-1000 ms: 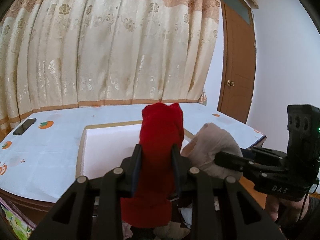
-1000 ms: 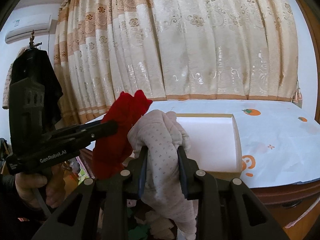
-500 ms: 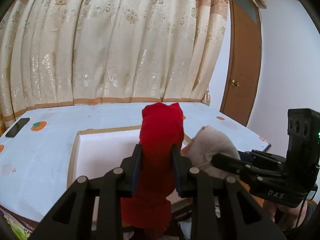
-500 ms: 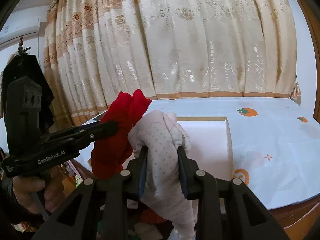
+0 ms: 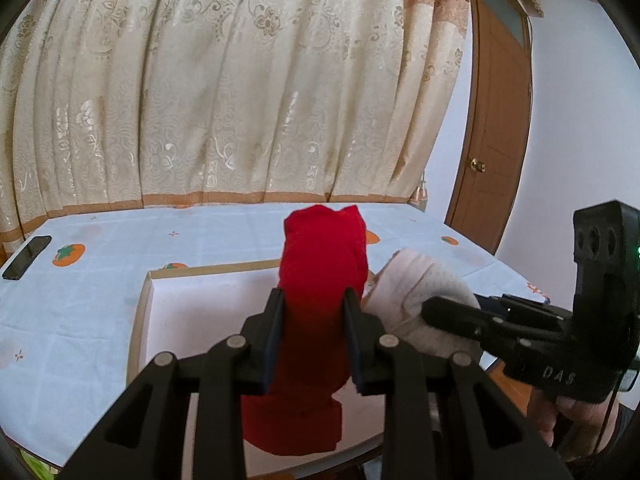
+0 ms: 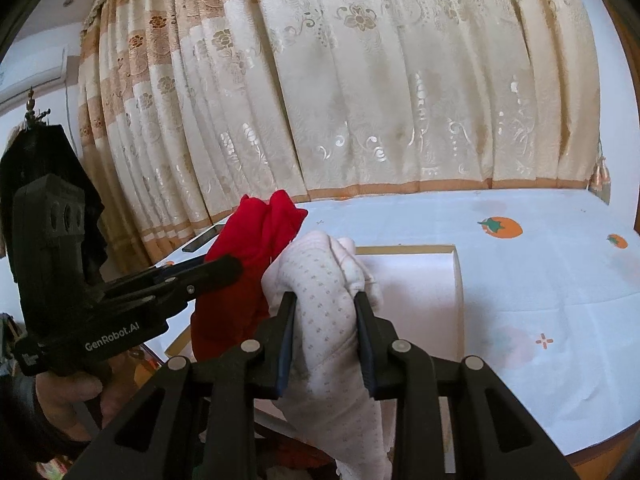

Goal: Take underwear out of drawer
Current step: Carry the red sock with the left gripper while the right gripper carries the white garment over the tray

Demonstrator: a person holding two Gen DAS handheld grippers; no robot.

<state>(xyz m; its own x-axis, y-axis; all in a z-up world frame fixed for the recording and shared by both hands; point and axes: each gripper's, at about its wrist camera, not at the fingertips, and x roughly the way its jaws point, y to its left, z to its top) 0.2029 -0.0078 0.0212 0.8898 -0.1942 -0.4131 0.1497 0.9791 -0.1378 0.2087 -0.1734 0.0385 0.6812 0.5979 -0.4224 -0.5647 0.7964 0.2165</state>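
Observation:
My left gripper (image 5: 314, 300) is shut on a rolled red underwear (image 5: 320, 272), held upright above the near edge of the table. My right gripper (image 6: 325, 304) is shut on a rolled pale pink dotted underwear (image 6: 324, 300), just right of the red one. In the right wrist view the red underwear (image 6: 256, 240) and the left gripper (image 6: 224, 270) show at left. In the left wrist view the pink underwear (image 5: 416, 288) and the right gripper (image 5: 436, 312) show at right. The drawer is not in view.
A shallow white tray with a tan rim (image 5: 140, 320) (image 6: 458, 292) lies on the table under a white cloth with orange fruit prints (image 5: 100, 280). A black phone (image 5: 26, 257) lies at far left. Curtains hang behind; a wooden door (image 5: 492, 140) stands at right.
Both grippers have risen and moved forward over the table with their rolls; the tray now sits lower and closer in both views.

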